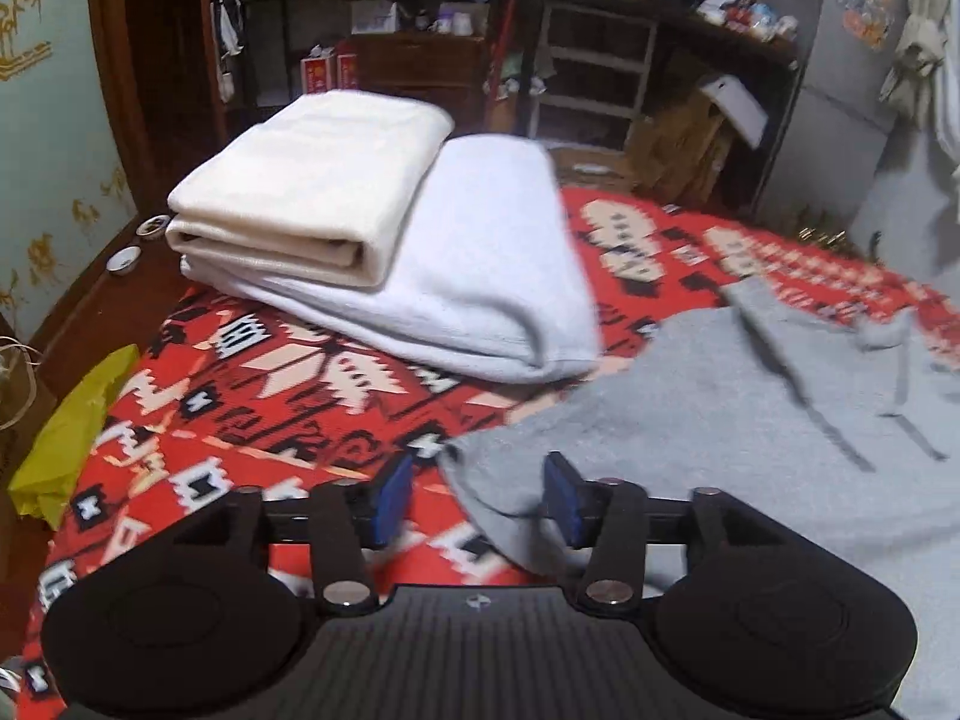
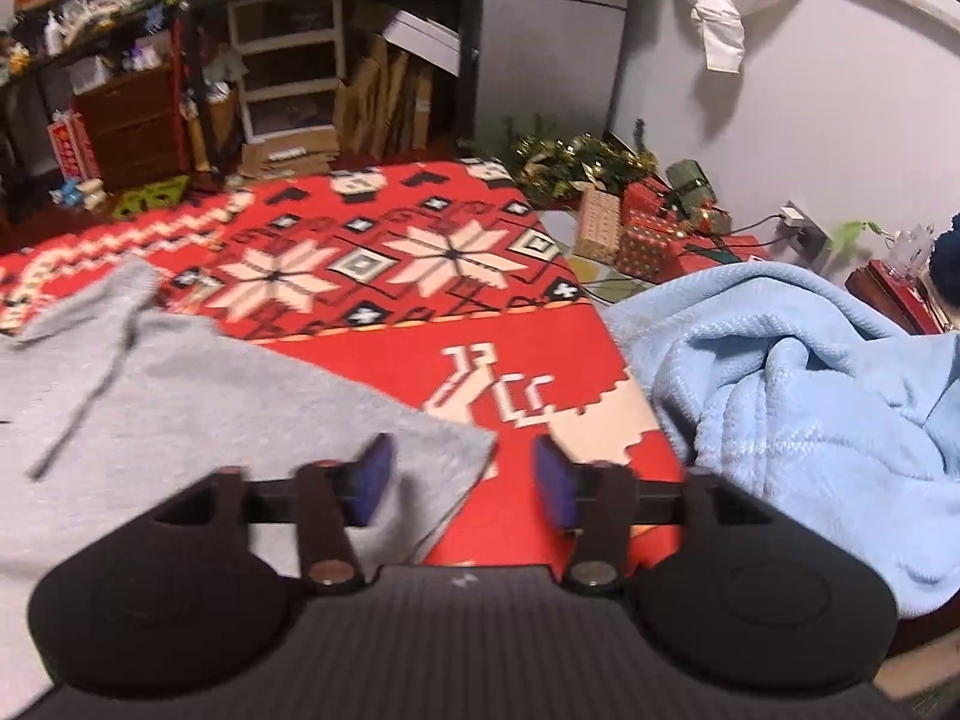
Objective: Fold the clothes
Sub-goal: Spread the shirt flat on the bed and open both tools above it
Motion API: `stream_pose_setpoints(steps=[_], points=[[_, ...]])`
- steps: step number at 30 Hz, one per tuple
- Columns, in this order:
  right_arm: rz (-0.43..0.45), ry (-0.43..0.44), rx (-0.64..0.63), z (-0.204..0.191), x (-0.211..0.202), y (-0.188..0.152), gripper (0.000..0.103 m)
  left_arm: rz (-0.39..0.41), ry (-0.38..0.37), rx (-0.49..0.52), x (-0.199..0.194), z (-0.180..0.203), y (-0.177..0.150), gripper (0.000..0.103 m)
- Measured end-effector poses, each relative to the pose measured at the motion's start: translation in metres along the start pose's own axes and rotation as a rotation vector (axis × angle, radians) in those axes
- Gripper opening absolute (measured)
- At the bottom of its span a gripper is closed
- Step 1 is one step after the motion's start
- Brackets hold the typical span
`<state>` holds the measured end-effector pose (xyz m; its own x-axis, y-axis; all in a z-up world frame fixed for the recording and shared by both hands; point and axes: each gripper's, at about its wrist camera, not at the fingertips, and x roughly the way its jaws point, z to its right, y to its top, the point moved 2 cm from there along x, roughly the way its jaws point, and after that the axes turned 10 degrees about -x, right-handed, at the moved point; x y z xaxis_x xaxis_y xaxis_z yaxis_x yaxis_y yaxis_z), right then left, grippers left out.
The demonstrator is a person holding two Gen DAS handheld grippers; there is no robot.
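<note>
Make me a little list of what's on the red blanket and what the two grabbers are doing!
surface: red patterned blanket
being folded: grey hoodie, lying spread out
already folded: cream towel stacked on white towel
waiting: light blue blanket, crumpled
left gripper: open, at a hoodie corner
right gripper: open, at another hoodie corner
extra: yellow bag at the blanket's edge
</note>
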<state>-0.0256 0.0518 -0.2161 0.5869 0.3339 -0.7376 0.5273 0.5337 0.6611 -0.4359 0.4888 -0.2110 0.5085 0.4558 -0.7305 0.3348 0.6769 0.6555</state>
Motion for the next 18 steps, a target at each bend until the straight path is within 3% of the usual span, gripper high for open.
stream_pose_setpoints(steps=[2,5,14,18], points=[[0.023,0.046,-0.013,-0.014,-0.016,-0.005,0.091,-0.002,-0.032,-0.011,-0.009,0.008,-0.005,0.064],[0.009,0.118,-0.052,-0.042,-0.032,-0.015,0.102,-0.036,-0.094,-0.006,-0.019,0.030,-0.019,0.065],[-0.026,0.294,-0.135,-0.125,-0.058,-0.042,0.103,-0.091,-0.216,0.104,-0.027,0.103,-0.069,0.075],[-0.039,0.288,-0.218,-0.158,-0.057,-0.051,0.103,-0.092,-0.246,0.206,-0.027,0.131,-0.085,0.079]])
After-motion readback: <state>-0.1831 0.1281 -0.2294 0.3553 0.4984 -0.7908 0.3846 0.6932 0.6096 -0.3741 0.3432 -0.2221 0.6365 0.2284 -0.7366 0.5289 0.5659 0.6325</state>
